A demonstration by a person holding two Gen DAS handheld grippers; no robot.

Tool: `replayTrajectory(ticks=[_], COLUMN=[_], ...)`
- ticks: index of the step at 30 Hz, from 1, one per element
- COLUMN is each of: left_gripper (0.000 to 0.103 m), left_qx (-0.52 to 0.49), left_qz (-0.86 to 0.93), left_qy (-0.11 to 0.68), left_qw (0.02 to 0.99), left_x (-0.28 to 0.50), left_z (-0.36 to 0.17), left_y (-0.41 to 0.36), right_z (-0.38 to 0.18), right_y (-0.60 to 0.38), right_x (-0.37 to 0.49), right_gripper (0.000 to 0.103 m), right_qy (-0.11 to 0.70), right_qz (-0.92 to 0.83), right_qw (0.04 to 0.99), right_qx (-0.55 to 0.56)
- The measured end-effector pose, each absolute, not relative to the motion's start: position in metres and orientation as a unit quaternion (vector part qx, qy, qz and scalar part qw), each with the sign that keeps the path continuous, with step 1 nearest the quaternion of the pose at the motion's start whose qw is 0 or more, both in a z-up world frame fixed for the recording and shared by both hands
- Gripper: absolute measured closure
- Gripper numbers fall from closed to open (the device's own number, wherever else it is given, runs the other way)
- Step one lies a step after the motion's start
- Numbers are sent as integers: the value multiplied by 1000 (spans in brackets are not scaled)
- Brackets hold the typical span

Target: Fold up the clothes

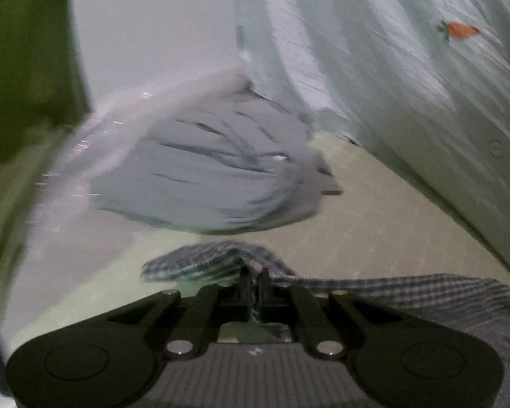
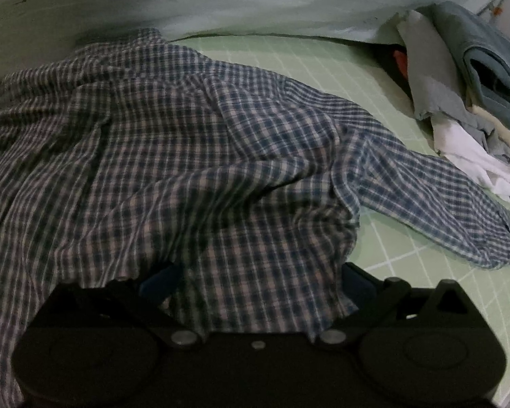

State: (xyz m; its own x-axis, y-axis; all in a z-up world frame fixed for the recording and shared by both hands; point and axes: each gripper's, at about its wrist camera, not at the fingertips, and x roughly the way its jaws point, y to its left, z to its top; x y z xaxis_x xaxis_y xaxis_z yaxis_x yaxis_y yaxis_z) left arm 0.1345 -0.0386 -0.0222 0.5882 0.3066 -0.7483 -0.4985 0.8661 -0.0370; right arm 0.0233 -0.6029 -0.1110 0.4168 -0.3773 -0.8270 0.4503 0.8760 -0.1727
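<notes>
A blue and white checked shirt (image 2: 193, 142) lies crumpled on the green gridded mat (image 2: 408, 258), one sleeve (image 2: 442, 200) stretched to the right. My left gripper (image 1: 254, 280) is shut on an edge of the checked shirt (image 1: 408, 292), which trails off to the right. My right gripper (image 2: 255, 272) is low at the shirt's near edge; its blue fingers (image 2: 159, 280) stand wide apart with checked cloth draped over and between them.
A blurred grey garment (image 1: 204, 176) lies ahead of the left gripper. A pale green carrot-print sheet (image 1: 425, 68) hangs behind. A pile of grey, blue and white clothes (image 2: 465, 95) sits at the mat's right side.
</notes>
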Motion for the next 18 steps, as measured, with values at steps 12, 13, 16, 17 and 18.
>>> replayTrajectory(ticks=[12, 13, 16, 17, 18], left_gripper=[98, 98, 98, 96, 93], left_qx=[-75, -74, -84, -88, -93], left_qz=[246, 236, 189, 170, 151], left_qy=[439, 441, 446, 446, 446], left_qw=[861, 863, 871, 874, 877], left_x=[106, 115, 150, 162, 175], left_z=[-18, -21, -33, -37, -42], left_y=[-28, -27, -25, -24, -24], right_z=[-103, -100, -89, -87, -84], right_y=[-579, -574, -557, -550, -544], right_x=[-4, -5, -9, -11, -12], right_gripper=[0, 0, 0, 0, 0], right_qy=[476, 472, 459, 457, 456], right_qz=[-209, -215, -235, -241, -245], right_qw=[854, 855, 856, 855, 855], right_qx=[14, 15, 25, 31, 36])
